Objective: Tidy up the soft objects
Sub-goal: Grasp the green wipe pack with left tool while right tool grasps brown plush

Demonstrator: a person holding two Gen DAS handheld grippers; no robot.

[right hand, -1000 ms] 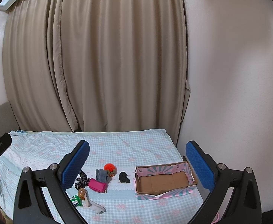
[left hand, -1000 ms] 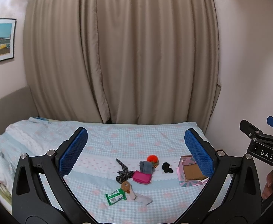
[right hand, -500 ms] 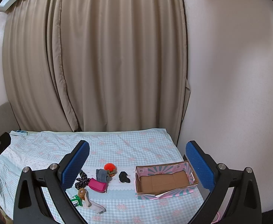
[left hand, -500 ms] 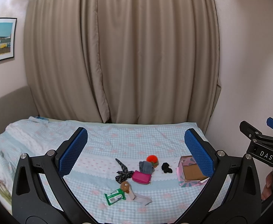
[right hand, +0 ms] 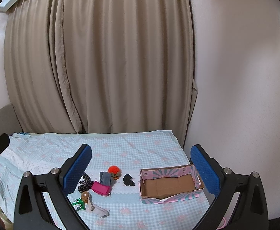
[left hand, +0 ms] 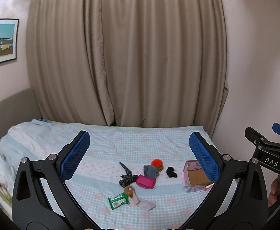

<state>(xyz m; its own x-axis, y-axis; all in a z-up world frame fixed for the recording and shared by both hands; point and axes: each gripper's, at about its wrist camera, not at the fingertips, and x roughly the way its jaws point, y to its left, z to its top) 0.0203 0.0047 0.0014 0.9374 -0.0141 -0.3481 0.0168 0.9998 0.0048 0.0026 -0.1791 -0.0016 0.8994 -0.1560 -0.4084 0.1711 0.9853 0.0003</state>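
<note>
Both the left gripper (left hand: pixel 140 151) and right gripper (right hand: pixel 141 163) are hovering released above the bed (right hand: pixel 140 143); what looks like a black sock (right hand: pixel 128 180) is lying just left of the cardboard box (right hand: pixel 170 186).

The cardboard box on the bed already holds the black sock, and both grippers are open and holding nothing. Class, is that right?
Not quite. The cardboard box is empty: the right wrist view shows only its bare brown floor. The black sock lies on the bed just left of the box. The rest holds: the left gripper and the right gripper are open and holding nothing.
</note>
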